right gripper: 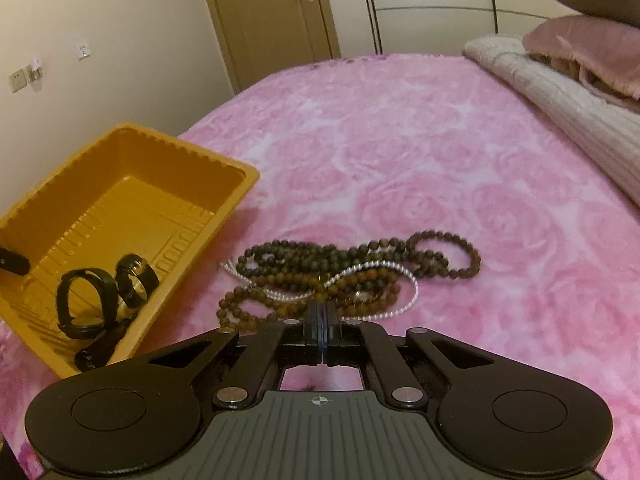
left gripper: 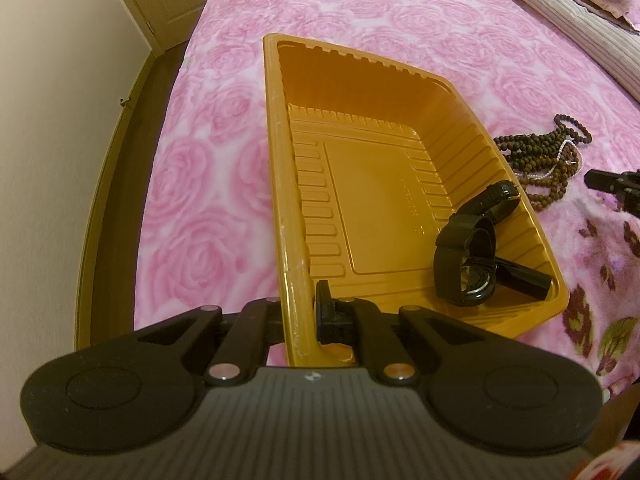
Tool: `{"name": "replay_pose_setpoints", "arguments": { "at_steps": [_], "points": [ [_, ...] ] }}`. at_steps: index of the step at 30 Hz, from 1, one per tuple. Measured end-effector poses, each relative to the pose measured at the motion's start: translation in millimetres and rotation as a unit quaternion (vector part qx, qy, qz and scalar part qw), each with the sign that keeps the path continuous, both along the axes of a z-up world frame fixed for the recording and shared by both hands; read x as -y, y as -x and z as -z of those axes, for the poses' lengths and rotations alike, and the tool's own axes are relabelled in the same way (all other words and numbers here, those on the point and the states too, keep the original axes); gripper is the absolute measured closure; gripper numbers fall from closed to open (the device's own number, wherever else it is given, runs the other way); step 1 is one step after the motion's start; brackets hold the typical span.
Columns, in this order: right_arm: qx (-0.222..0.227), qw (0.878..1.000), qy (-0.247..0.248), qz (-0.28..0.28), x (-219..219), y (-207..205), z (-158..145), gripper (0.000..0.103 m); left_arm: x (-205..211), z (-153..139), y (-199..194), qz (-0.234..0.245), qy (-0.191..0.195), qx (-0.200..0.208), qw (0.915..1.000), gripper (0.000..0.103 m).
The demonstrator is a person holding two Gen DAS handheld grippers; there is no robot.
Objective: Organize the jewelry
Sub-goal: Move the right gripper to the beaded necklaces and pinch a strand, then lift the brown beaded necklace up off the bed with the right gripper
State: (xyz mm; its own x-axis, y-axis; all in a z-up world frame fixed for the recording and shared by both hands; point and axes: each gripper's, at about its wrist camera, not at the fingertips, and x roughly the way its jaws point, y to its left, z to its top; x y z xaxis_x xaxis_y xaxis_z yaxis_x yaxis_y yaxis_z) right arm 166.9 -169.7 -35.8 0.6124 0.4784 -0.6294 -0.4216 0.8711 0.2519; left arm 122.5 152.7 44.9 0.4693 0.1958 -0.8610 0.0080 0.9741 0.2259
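Bedroom: cream walls, a tan door [right gripper: 272, 20] at twelve o'clock of the right wrist view, and a bed under a pink rose-patterned blanket [right gripper: 440, 152] serving as the work surface; folded bedding and a pillow [right gripper: 576, 48] lie at two o'clock. Item one, at nine o'clock in the right wrist view: an orange plastic tray [right gripper: 52, 168], resting on the blanket. Contents, already sorted: black watches or wristbands [left gripper: 472, 256], looped and lying together in one near corner of the tray; the exact count cannot be told. The remainder of the tray floor is bare. Item two, just beside the tray and apart from it, toward the centre: a tangled heap of bead necklaces [right gripper: 352, 272], dark brown and lighter brown strands with one silvery chain running through them, all on the blanket, none in the tray. Judged progress: roughly the first part done, the beads left to move. Item three, left gripper [left gripper: 304, 320]: jaws drawn together on the tray's near wall, one finger inside and one outside, apparently steadying it. Item four, right gripper [right gripper: 321, 312]: jaws fully together at the near edge of the bead heap, at six o'clock of it; whether a strand is pinched between them cannot be told.
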Motion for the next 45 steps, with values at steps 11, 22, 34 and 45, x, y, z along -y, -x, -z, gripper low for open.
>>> {"name": "replay_pose_setpoints", "arguments": {
  "at_steps": [11, 22, 34, 45],
  "points": [
    [-0.04, 0.998, -0.037, -0.007, -28, -15, 15, 0.069, -1, 0, -1, -0.001, 0.002, -0.002, 1.0, 0.099],
    [-0.056, 0.998, -0.027, 0.015, -43, -18, 21, 0.08, -2, 1, -1, -0.001, 0.002, -0.001, 1.0, 0.099],
    [-0.025, 0.999, 0.027, -0.007, 0, 19, -5, 0.097, -2, 2, 0, -0.002, 0.004, 0.0, 1.0, 0.099],
    [-0.022, 0.995, 0.097, 0.008, 30, 28, 11, 0.096, -1, 1, 1, -0.001, 0.003, 0.001, 1.0, 0.099]
  ]
}}
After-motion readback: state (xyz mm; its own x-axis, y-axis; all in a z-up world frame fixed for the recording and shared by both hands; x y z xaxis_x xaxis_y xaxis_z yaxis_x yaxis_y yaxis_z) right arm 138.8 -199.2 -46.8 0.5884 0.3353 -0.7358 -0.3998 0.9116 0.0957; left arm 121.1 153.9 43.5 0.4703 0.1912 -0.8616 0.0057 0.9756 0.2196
